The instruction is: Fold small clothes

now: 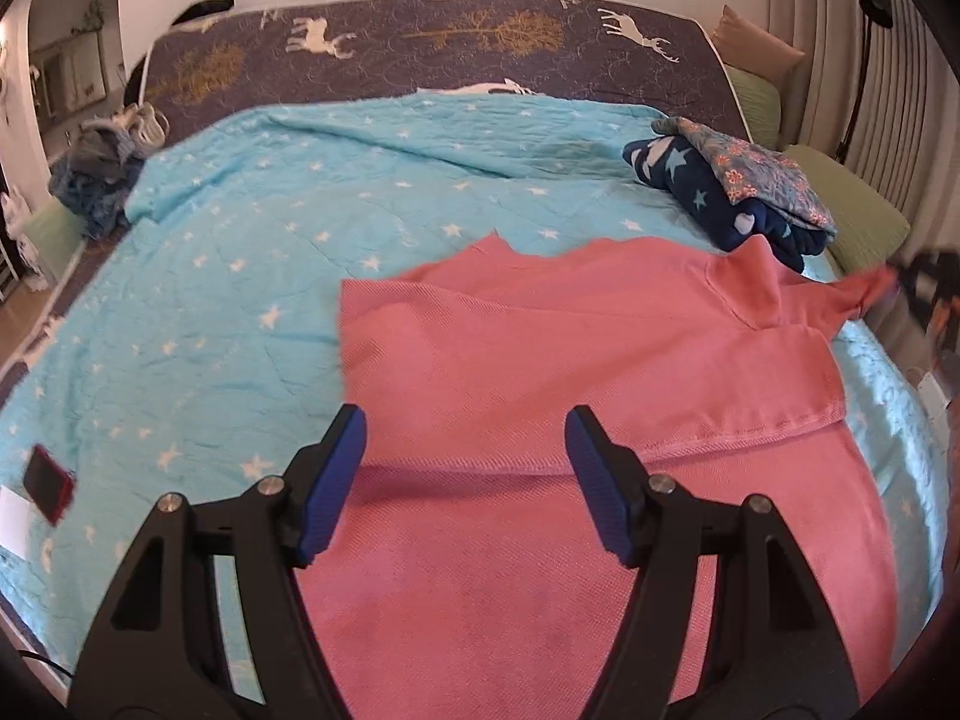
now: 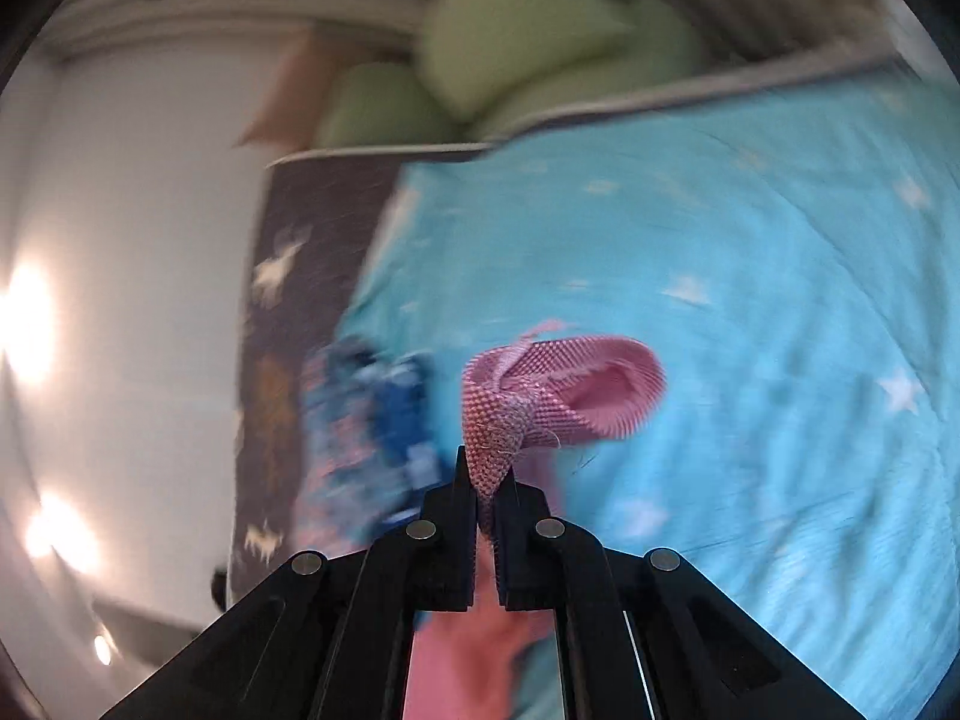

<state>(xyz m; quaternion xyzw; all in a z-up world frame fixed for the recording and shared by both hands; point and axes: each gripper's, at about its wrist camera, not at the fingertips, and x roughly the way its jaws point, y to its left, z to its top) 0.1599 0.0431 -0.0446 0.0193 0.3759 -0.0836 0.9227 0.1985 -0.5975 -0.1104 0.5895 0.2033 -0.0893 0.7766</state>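
Observation:
A pink shirt (image 1: pixel 576 372) lies partly folded on the turquoise star blanket (image 1: pixel 240 276). Its upper part is doubled over its lower part. My left gripper (image 1: pixel 465 438) is open and hovers over the shirt's near part, with the blue pads (image 1: pixel 336 480) wide apart. My right gripper (image 2: pixel 486 468) is shut on a pinched corner of the pink shirt (image 2: pixel 540 396) and holds it lifted above the blanket (image 2: pixel 750 300). The right wrist view is blurred by motion. The right gripper shows blurred at the right edge of the left wrist view (image 1: pixel 936 300), pulling the shirt's sleeve corner.
A stack of folded clothes (image 1: pixel 738 192), navy star and floral, sits at the blanket's far right; it also shows blurred in the right wrist view (image 2: pixel 372 432). A heap of clothes (image 1: pixel 102 174) lies far left. A red phone (image 1: pixel 51 483) lies near left. Green pillows (image 1: pixel 864 216) line the right edge.

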